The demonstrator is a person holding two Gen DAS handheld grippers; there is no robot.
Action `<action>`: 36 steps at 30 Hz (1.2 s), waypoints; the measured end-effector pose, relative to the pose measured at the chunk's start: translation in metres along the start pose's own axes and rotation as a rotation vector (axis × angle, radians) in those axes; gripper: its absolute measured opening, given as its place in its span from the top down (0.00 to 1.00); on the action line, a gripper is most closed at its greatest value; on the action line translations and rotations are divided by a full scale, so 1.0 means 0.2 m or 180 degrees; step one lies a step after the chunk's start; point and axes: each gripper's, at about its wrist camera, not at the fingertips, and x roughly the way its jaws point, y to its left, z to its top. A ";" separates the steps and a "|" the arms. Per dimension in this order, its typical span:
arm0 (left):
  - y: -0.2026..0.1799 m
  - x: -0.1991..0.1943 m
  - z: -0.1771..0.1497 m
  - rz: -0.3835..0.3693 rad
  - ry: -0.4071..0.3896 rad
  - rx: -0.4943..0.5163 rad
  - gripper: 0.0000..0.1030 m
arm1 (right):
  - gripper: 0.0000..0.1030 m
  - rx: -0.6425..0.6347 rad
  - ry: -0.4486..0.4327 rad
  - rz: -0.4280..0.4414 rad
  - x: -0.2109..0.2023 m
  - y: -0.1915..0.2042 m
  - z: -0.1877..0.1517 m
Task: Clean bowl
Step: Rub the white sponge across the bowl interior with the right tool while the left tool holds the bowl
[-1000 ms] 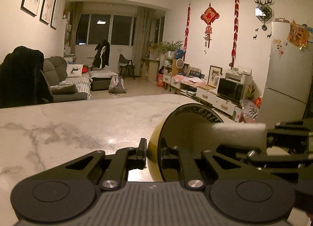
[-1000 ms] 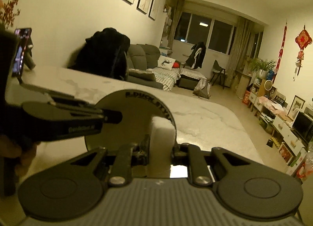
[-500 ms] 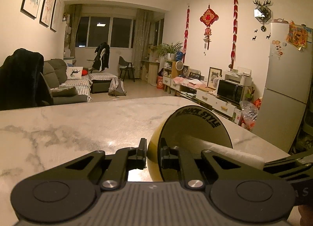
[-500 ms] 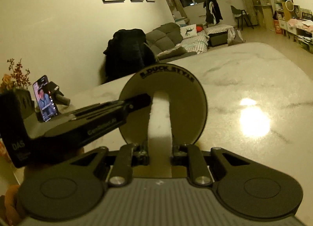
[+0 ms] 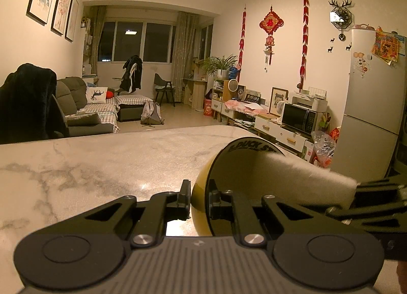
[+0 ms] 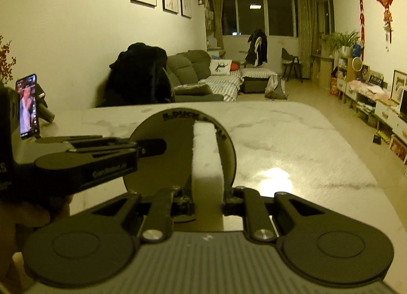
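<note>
Two grippers share one bowl above the marble table [image 5: 101, 161].

On the left, the left gripper [image 5: 199, 200] pinches the rim of the bowl [image 5: 244, 166], holding it tipped on edge so its hollow faces right, clear of the tabletop as far as the dim view shows. To the right, the right gripper [image 6: 206, 202] is pressed onto a white sponge [image 6: 206, 156], whose far end lies against the inside of the bowl, probably so it can wipe while the rim is held steady.

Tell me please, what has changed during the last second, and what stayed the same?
The right gripper rolled, sweeping the white sponge across the inside of the bowl and back. Nothing was taken or released. The left gripper still clamps the bowl's rim, tilted above the marble table.
</note>
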 end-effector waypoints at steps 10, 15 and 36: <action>0.02 0.01 0.00 -0.0012 0.0004 -0.0020 0.88 | 0.82 0.0566 0.0299 0.0711 0.05 -0.03 -0.02; 0.01 0.01 0.00 -0.0010 0.0000 -0.0011 0.88 | 0.82 0.0554 0.0282 0.0613 0.06 -0.03 -0.02; 0.03 0.01 0.00 -0.0044 -0.0013 -0.0017 0.87 | 0.82 0.0385 0.0195 0.0248 0.04 0.02 -0.02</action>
